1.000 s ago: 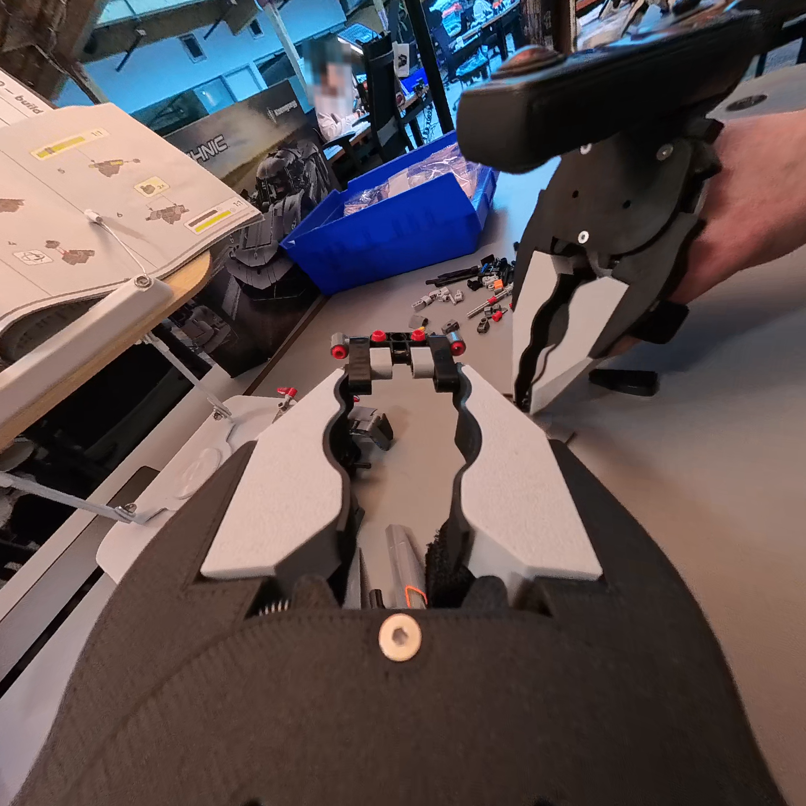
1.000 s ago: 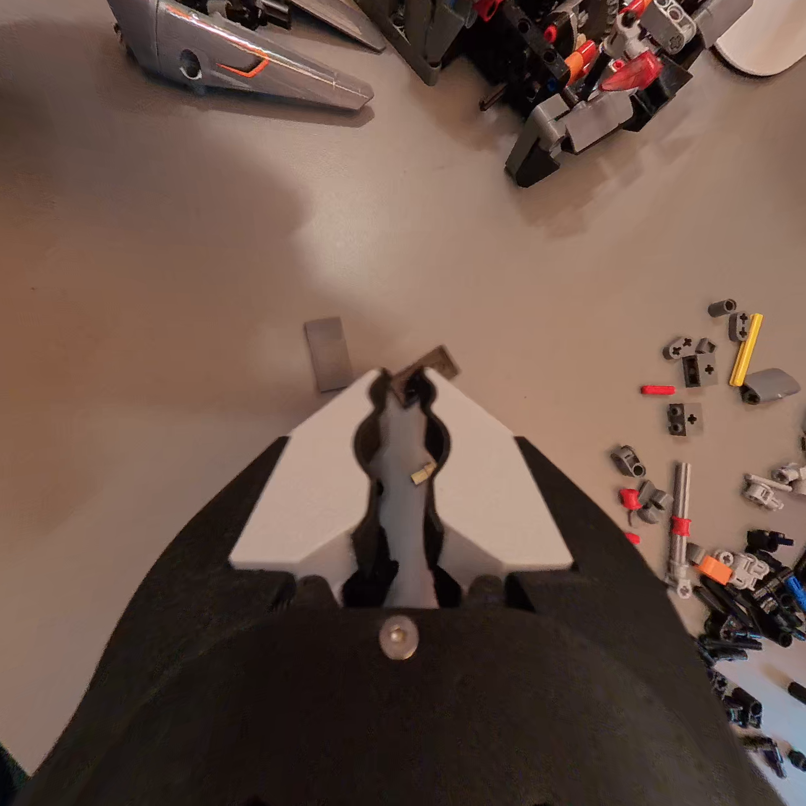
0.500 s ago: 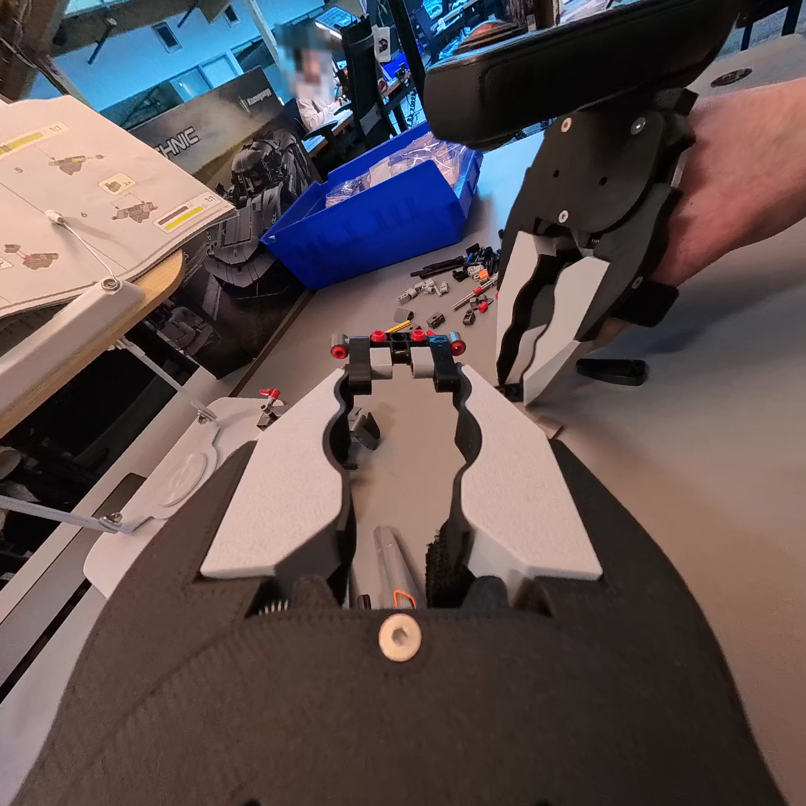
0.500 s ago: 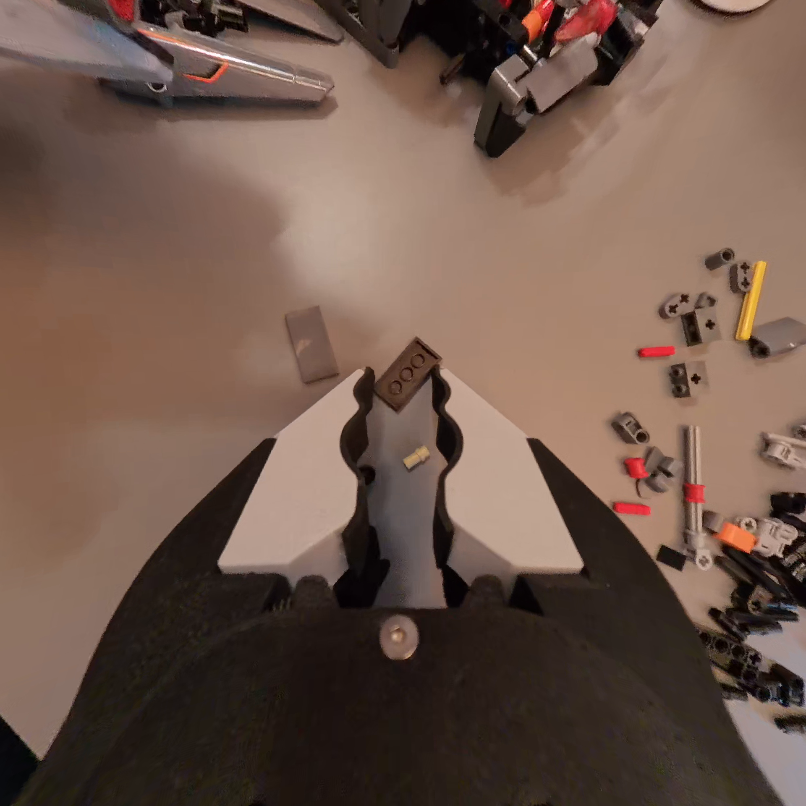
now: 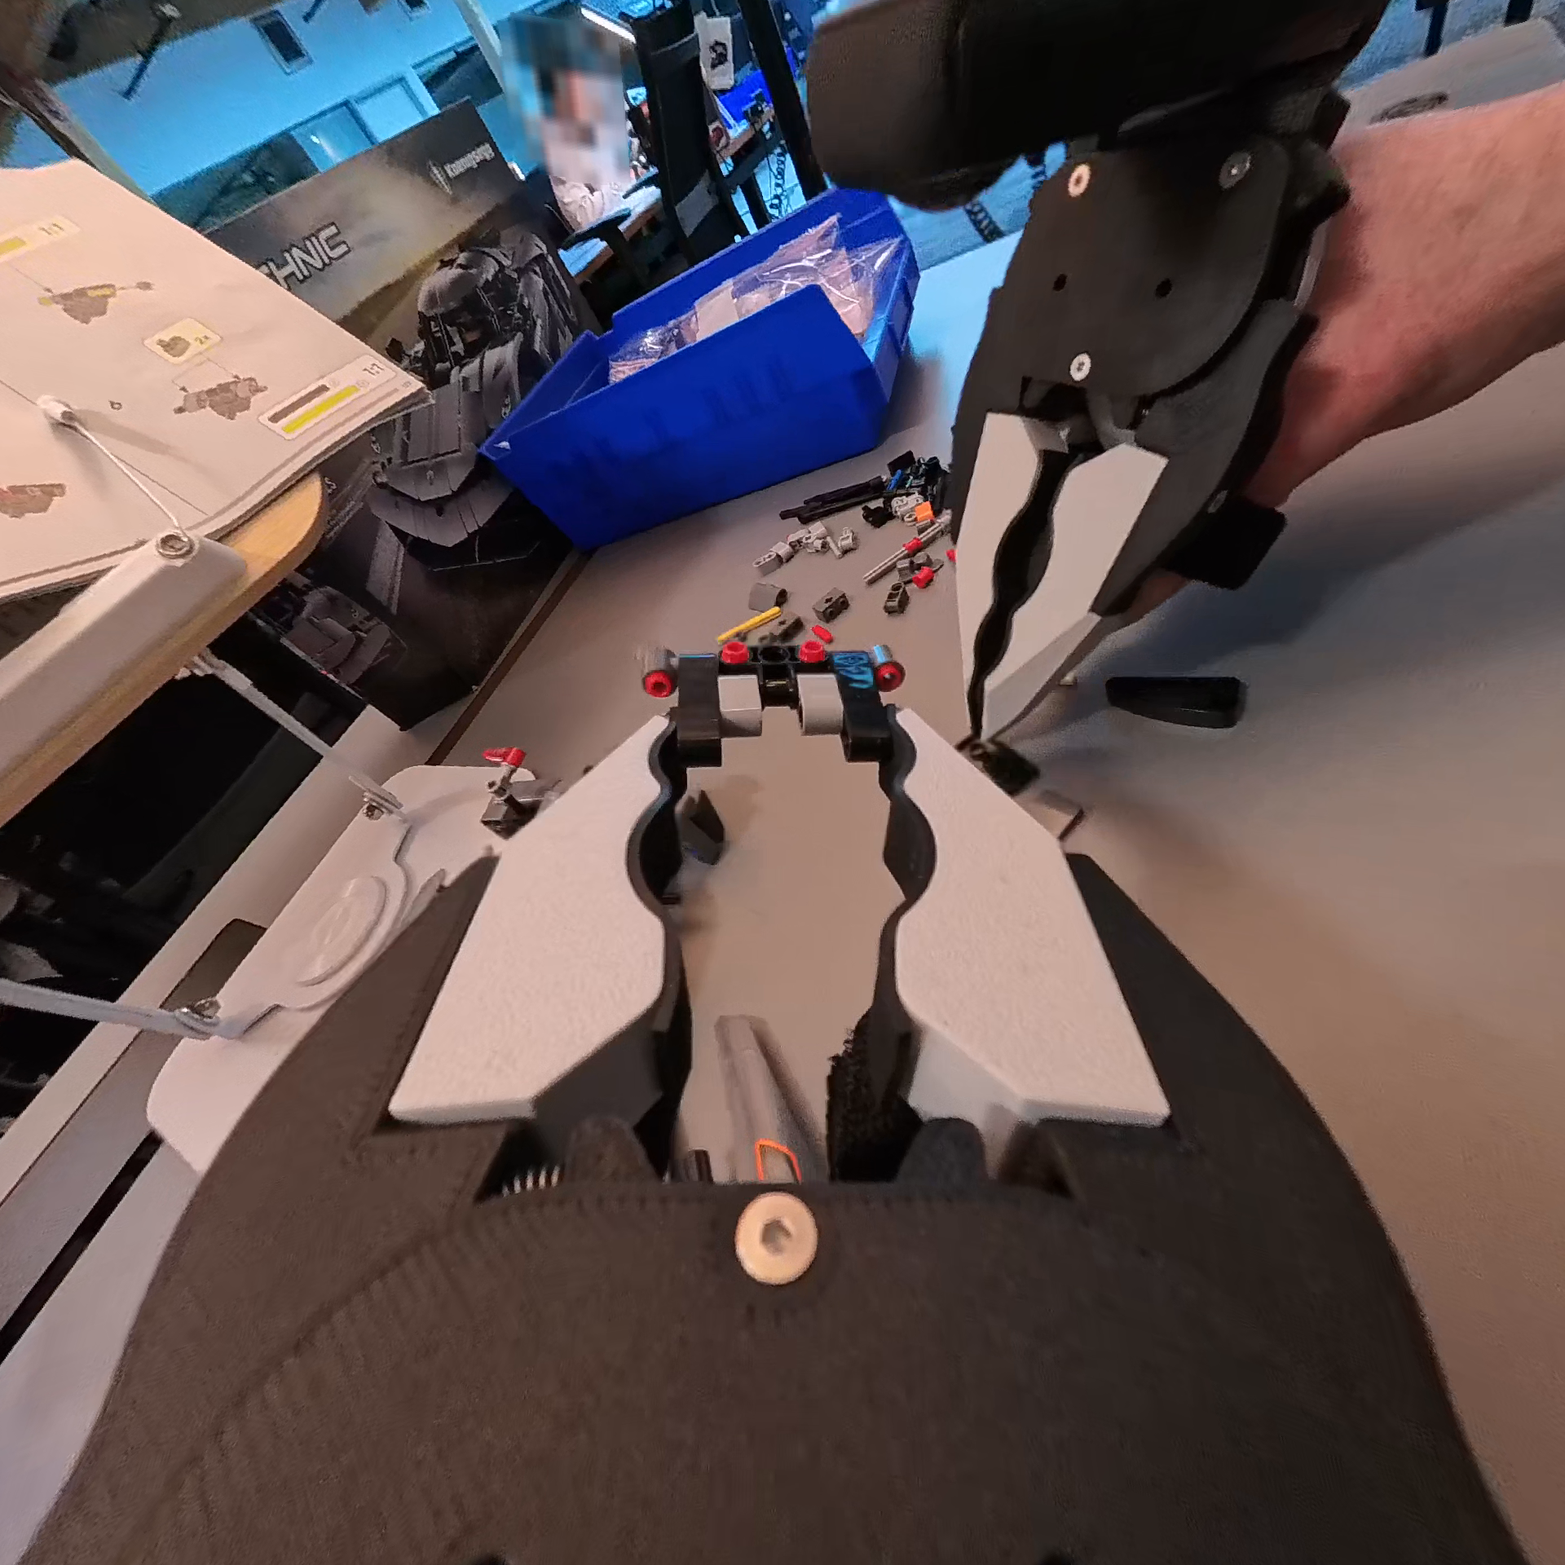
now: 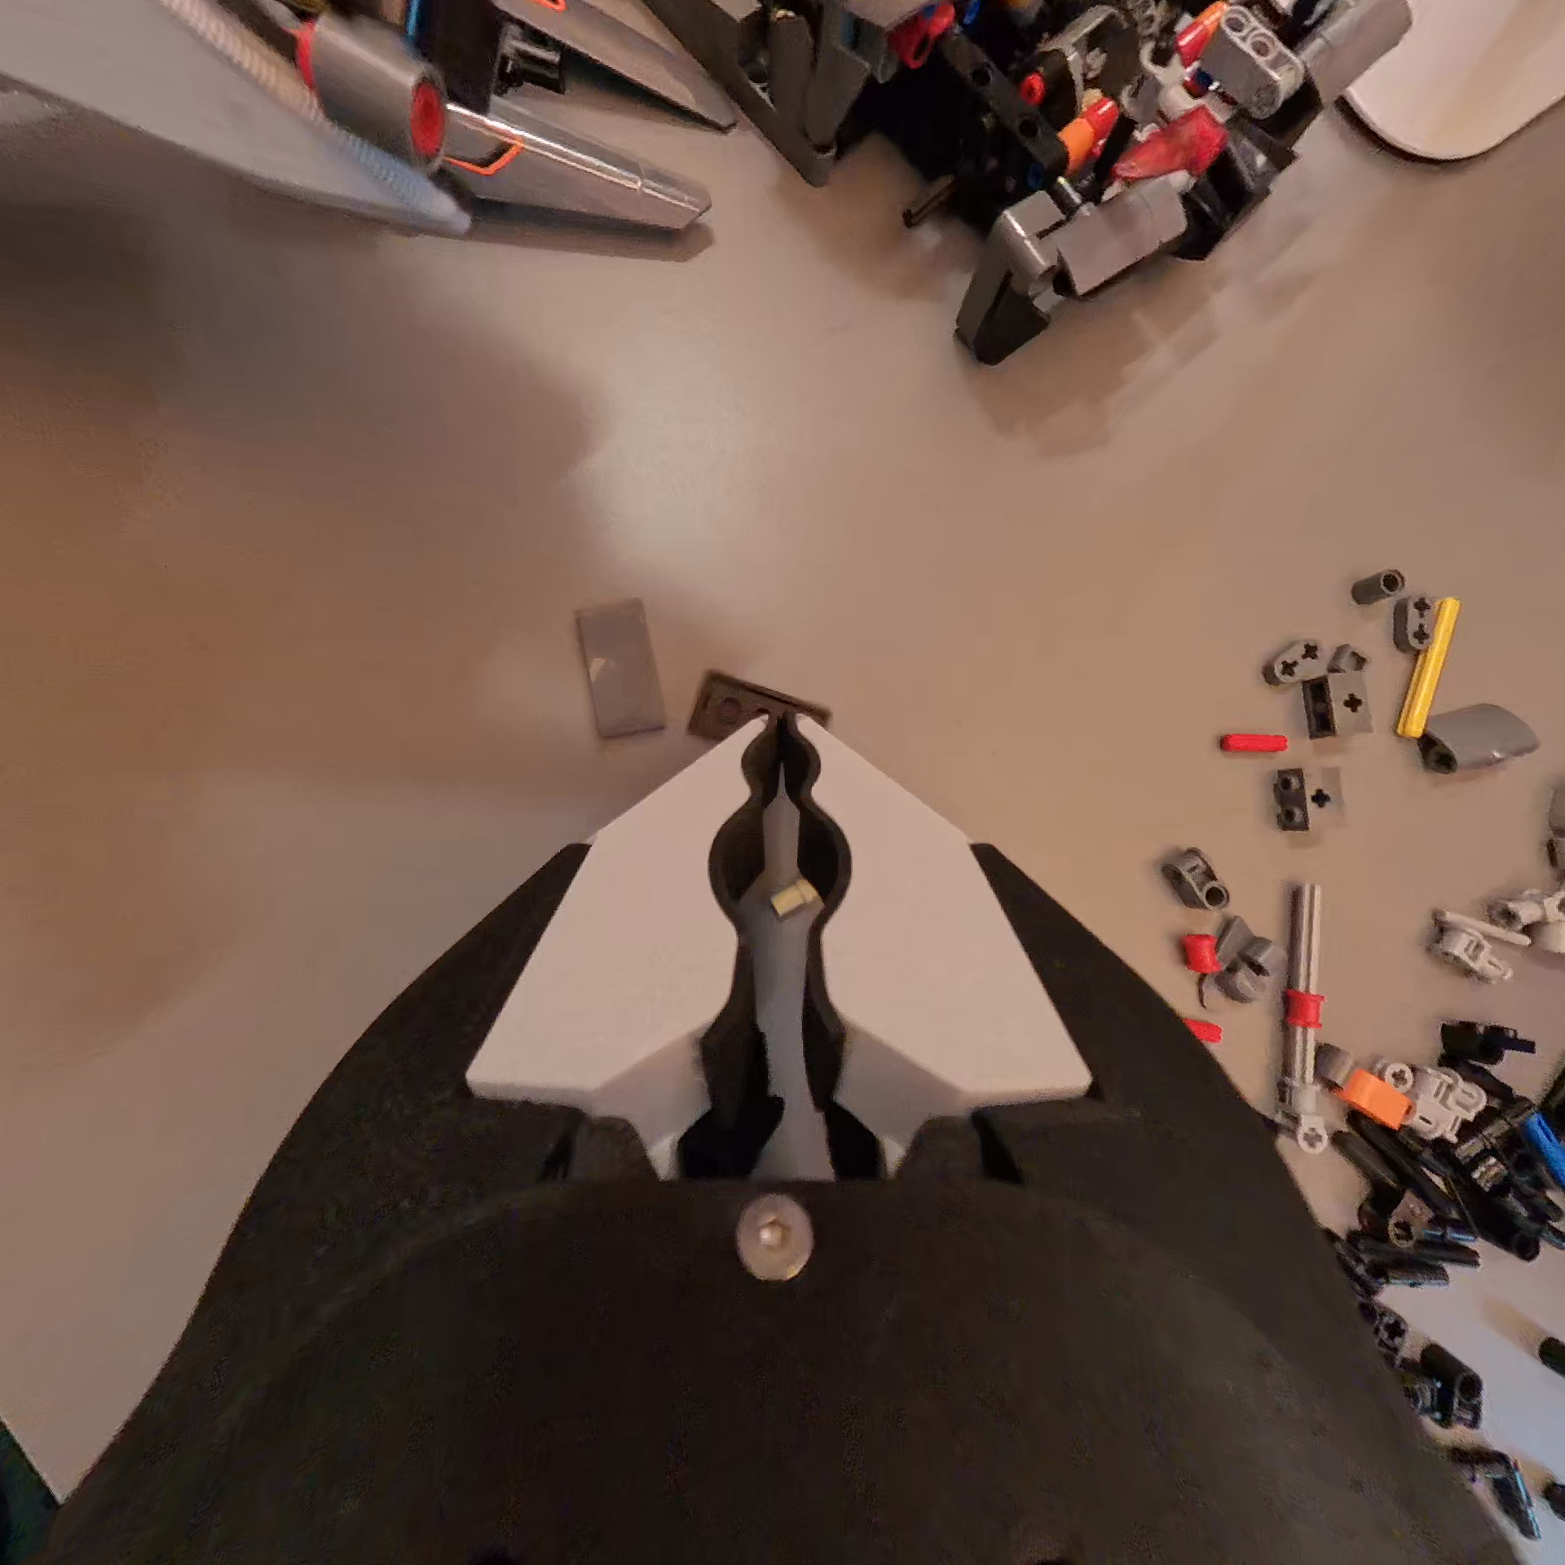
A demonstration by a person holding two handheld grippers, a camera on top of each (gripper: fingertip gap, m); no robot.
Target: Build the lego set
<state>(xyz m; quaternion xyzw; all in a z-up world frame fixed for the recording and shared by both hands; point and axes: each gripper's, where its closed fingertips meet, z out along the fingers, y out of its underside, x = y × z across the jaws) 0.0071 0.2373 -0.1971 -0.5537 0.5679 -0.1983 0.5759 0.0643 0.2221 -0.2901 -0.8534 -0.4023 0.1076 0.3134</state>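
Two grippers work over a grey table [image 6: 974, 525]. In the right wrist view, the right gripper [image 6: 777, 720] has its fingertips pinched almost together on the near edge of a small dark plate [image 6: 728, 707] at the centre of the frame; a flat grey tile [image 6: 620, 667] lies just left of that plate, and a tiny tan peg [image 6: 792, 896] shows in the slot between the fingers. Loose small pieces [image 6: 1389, 889] are scattered down the right edge, and a partly built black and grey model [image 6: 1092, 169] fills the upper right. In the left wrist view, the left gripper [image 5: 783, 732] is spread wide and holds a black and grey frame with red pins [image 5: 766, 690] by its two legs at the frame's centre. Above and right of it the right gripper [image 5: 987, 732] points down at the table. A blue bin [image 5: 703, 423] sits at upper centre, an open instruction booklet [image 5: 152, 364] at upper left.
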